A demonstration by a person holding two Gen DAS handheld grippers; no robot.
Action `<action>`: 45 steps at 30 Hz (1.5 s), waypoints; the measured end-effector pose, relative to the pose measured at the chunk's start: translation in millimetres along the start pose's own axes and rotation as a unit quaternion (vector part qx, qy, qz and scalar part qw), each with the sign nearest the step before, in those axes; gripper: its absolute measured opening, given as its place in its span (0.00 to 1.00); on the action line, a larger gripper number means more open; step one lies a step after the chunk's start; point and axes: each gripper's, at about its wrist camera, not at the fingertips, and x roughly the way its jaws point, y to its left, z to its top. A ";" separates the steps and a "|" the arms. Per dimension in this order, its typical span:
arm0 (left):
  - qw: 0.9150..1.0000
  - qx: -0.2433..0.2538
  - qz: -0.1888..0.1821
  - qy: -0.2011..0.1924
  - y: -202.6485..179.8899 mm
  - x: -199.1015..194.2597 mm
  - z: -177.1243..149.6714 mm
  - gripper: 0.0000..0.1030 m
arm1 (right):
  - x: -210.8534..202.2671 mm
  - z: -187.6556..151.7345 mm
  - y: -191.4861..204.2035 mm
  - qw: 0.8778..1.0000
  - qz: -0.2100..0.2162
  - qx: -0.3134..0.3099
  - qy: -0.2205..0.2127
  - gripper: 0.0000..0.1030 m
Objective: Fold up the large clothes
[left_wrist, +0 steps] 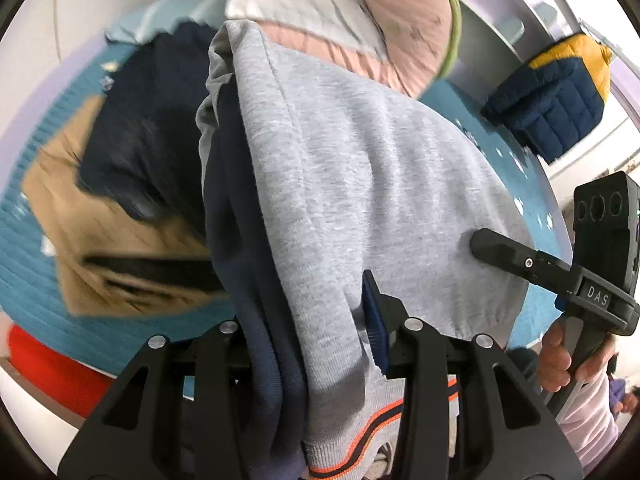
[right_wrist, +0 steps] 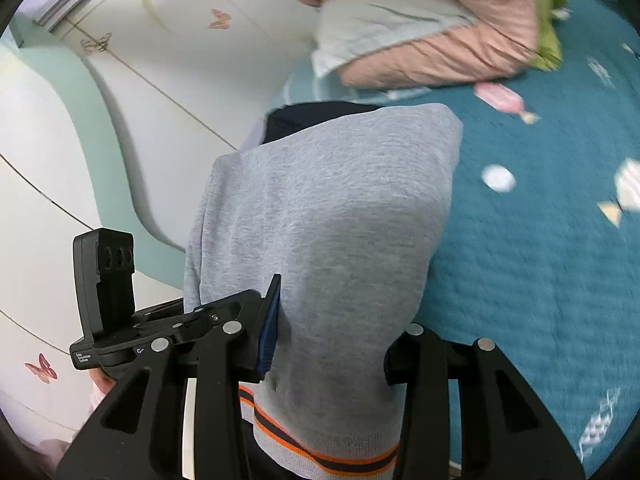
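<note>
Sweatshirt [left_wrist: 360, 184] hides left gripper's [left_wrist: 316, 320] far finger.

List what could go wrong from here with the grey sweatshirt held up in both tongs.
1. The grey sweatshirt hangs doubled with its navy part bunched on one side; laid down like this, the fold may come out uneven.
2. The left tongs and right tongs grip near the striped hem; thick fabric might slip from a grip.
3. A pink quilt and a tan garment lie on the teal bedcover; the sweatshirt could land on them.
</note>
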 end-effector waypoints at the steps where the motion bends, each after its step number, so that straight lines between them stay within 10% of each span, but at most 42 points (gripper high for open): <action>1: 1.000 -0.001 0.006 -0.006 7.9 -7.8 9.0 0.38 | 7.0 9.1 5.7 1.000 0.003 -0.003 0.001 0.35; 15: 0.995 -0.063 0.061 -0.046 110.4 -26.1 127.8 0.40 | 130.1 124.8 59.5 0.999 0.017 -0.028 0.025 0.39; 20: 0.985 -0.127 0.114 0.017 167.9 30.7 135.0 0.56 | 205.6 123.2 32.7 0.988 -0.109 0.001 0.109 0.62; 26: 0.979 -0.096 0.173 -0.041 167.4 5.8 122.2 0.77 | 178.6 111.9 15.9 0.990 -0.136 0.003 0.047 0.75; 32: 0.958 -0.079 0.252 -0.113 147.8 -43.2 119.7 0.69 | 137.1 114.6 21.8 0.979 -0.196 -0.042 -0.035 0.80; 36: 0.966 -0.066 0.227 -0.107 124.5 -46.5 128.8 0.26 | 140.4 114.8 44.3 0.980 -0.180 -0.084 -0.030 0.46; 39: 0.974 -0.051 0.201 -0.086 113.6 -30.9 131.1 0.17 | 159.9 111.4 45.4 0.990 -0.124 -0.058 0.022 0.18; 45: 0.970 -0.087 0.229 -0.010 143.3 13.4 110.0 0.14 | 213.4 91.5 40.0 0.980 -0.154 -0.043 0.118 0.12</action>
